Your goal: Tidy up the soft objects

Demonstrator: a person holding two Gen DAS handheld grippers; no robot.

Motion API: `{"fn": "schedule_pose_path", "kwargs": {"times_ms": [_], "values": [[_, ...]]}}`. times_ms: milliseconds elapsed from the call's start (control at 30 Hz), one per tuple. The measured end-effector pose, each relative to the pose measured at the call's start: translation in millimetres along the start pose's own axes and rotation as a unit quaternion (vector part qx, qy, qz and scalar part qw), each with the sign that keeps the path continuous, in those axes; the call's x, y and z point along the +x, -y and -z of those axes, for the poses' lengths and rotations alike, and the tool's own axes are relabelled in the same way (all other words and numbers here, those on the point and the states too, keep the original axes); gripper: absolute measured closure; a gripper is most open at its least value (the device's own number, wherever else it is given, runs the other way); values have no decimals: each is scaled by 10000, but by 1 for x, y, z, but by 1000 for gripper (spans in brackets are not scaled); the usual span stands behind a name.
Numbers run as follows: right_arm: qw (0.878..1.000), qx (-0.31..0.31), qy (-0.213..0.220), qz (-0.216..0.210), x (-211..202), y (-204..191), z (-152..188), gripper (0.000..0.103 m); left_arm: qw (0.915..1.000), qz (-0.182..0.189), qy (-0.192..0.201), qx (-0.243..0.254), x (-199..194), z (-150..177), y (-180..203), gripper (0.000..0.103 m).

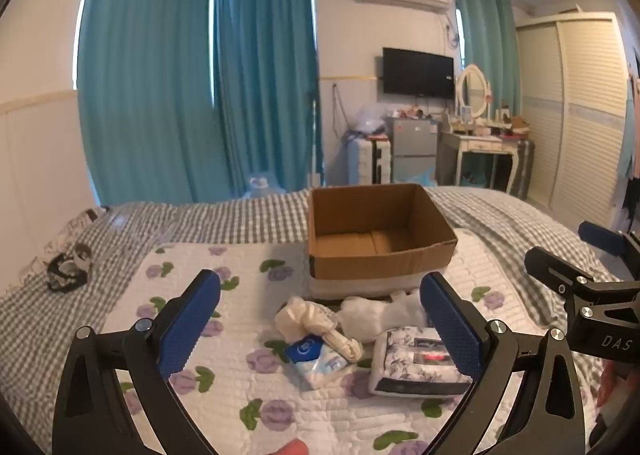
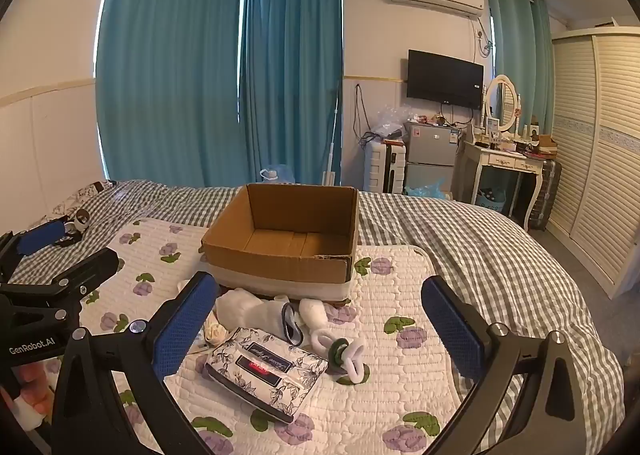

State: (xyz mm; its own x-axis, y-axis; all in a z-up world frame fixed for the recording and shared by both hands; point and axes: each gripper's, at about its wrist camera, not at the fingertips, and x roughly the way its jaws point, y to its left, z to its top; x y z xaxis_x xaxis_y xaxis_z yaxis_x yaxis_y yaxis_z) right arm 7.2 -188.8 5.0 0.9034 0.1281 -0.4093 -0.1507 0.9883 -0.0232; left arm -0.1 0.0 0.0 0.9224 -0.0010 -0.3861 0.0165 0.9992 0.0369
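Both tools up over the bed: my left tool gapes wide, nothing between its blue pads, and my right tool is just as spread and bare. Ahead, the open brown cardboard box sits on the white quilted mat with purple flowers. Just before it lie the soft things (all in a loose huddle): a floral-print tissue pack, a blue-and-white tissue packet, and white rolled socks.

Cardboard box on floral quilt, tissue pack, perhaps socks between
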Motion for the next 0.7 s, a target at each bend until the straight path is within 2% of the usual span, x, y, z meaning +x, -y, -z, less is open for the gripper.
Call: {"fn": "schedule_pose_path", "kwargs": {"times_ms": [700], "values": [[10000,-13,-15,5,2,-1,1,0,10000,3,-65,-16,1,1,-1,1]]}}
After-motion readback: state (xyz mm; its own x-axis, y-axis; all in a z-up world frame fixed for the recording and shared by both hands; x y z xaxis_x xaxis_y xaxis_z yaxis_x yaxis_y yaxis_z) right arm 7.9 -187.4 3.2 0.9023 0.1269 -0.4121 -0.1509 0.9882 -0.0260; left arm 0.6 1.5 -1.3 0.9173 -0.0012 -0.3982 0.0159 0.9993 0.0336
